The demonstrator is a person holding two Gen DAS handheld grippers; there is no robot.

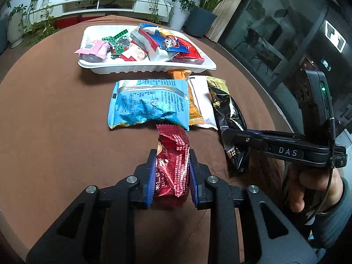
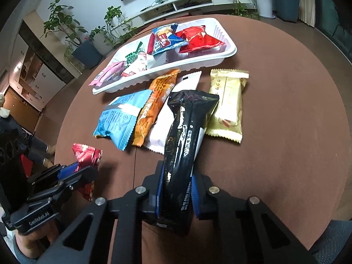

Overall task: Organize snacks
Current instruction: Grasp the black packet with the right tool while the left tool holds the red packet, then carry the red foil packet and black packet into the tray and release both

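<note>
Pointing steeply down at the desk (image 1: 55, 132), the left gripper (image 1: 171, 173) clamped a red packet (image 1: 172, 169) between its fingers; the right gripper (image 2: 176, 189) pinched a black packet (image 2: 184, 140).

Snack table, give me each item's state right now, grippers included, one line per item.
Left gripper: shut on the dark red packet.
Right gripper: shut on the black packet.
White tray: on the table, holding several snacks.
Light blue packet: flat on the table, back side up.
Orange packet: on the table, loose.
White packet: partly under the black packet.
Gold packet: flat, loose.
</note>
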